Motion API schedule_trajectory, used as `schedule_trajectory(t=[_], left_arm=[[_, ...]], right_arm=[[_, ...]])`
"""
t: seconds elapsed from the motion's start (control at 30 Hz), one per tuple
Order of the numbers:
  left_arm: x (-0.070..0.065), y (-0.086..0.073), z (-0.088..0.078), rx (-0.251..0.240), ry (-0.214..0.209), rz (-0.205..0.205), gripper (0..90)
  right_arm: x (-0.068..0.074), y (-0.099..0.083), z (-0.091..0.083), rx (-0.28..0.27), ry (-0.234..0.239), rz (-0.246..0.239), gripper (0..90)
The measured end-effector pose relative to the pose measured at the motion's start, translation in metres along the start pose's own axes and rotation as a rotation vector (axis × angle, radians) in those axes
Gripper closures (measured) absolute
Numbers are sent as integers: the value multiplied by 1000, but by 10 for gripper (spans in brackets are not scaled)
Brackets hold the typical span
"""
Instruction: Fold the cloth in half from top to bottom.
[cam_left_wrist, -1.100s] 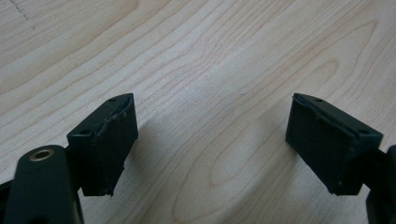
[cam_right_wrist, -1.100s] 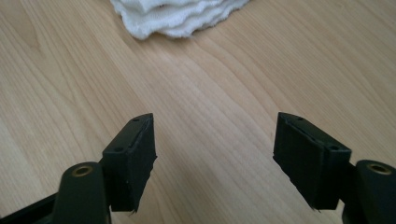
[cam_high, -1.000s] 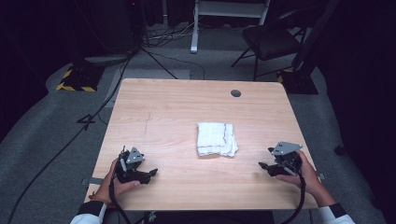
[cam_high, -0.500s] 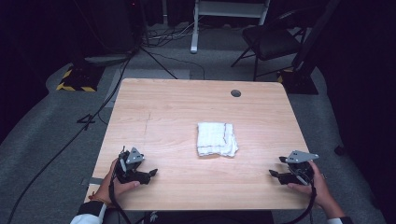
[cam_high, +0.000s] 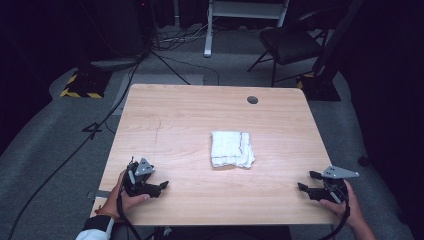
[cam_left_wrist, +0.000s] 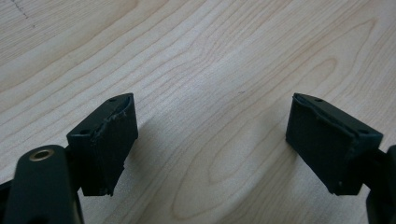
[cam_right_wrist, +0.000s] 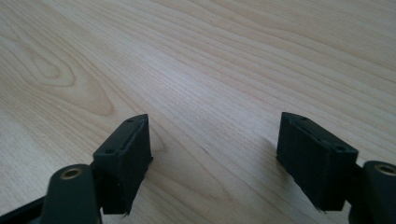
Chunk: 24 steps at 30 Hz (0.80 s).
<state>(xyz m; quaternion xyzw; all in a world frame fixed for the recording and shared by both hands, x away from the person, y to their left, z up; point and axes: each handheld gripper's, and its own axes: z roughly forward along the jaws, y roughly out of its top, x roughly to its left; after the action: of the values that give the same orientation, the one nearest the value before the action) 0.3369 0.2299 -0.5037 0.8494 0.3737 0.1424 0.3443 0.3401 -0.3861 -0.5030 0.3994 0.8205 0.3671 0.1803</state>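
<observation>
Folded white towel (cam_high: 231, 149) is sitting mid-tabletop (cam_high: 175, 125), same spot as before. Right tool (cam_high: 306, 181) is now sitting further out by the right edge, jaws just opening wide, empty. Left tool (cam_high: 161, 187) is staying put, wide, empty.

Black left claw (cam_high: 161, 186) and right claw (cam_high: 306, 180) carry grey three-cornered plates, black cables; white sleeve (cam_high: 94, 229) cuffs the left wrist.

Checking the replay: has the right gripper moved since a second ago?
Yes. The right gripper has slid outward, away from the folded towel, to the table's right edge, jaws opening, empty.
</observation>
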Motion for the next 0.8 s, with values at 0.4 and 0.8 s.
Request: schedule_trajectory(t=[0.4, 0.8], left_arm=[[0, 0, 0, 0, 4, -1, 169], [-1, 0, 0, 0, 4, -3, 170]], right_arm=[[0, 0, 1, 6, -17, 9, 213], [0, 0, 1, 7, -18, 13, 209]])
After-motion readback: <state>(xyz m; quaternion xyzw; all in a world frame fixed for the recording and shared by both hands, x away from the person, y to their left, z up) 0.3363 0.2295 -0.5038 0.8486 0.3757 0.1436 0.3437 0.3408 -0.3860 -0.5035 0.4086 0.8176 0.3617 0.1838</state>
